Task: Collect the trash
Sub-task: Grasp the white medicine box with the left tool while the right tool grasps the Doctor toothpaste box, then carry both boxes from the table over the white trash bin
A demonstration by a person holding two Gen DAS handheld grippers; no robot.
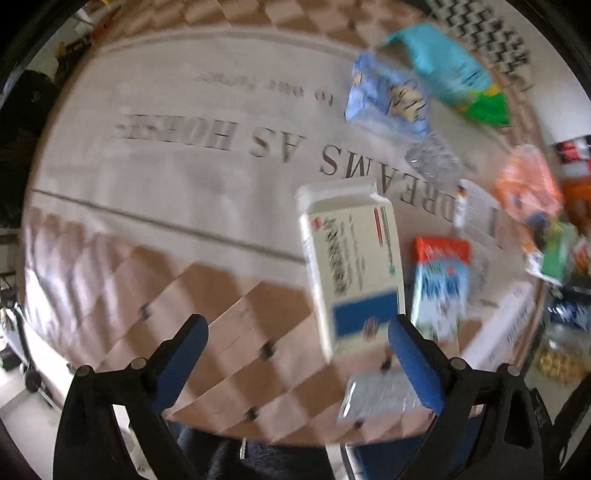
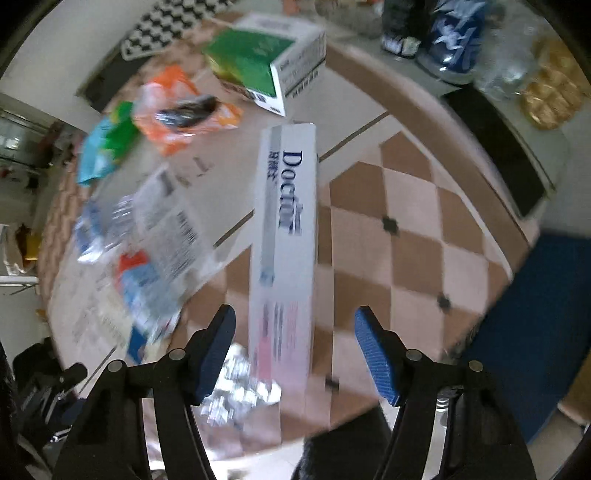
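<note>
Trash litters a round table under a printed cloth (image 1: 166, 177). My left gripper (image 1: 297, 334) points down, open and holding nothing. A white medicine box with a blue patch (image 1: 351, 266) lies just inside its right finger (image 1: 410, 354), and a foil blister pack (image 1: 380, 398) lies below that. My right gripper (image 2: 294, 317) is open over a long white "Doctor" toothpaste box (image 2: 284, 240). The box runs between the jaws, and there is a gap to each pad. A foil blister pack (image 2: 236, 391) lies by its left finger (image 2: 218, 347).
Around lie a red-and-blue carton (image 1: 441, 280), a blue packet (image 1: 388, 92), a teal-green bag (image 1: 450, 70), an orange bag (image 2: 177, 110) and a green-white box (image 2: 258, 62). A blue seat (image 2: 535, 314) stands past the table's near edge. Jars and a blue pouch (image 2: 454, 33) crowd the far rim.
</note>
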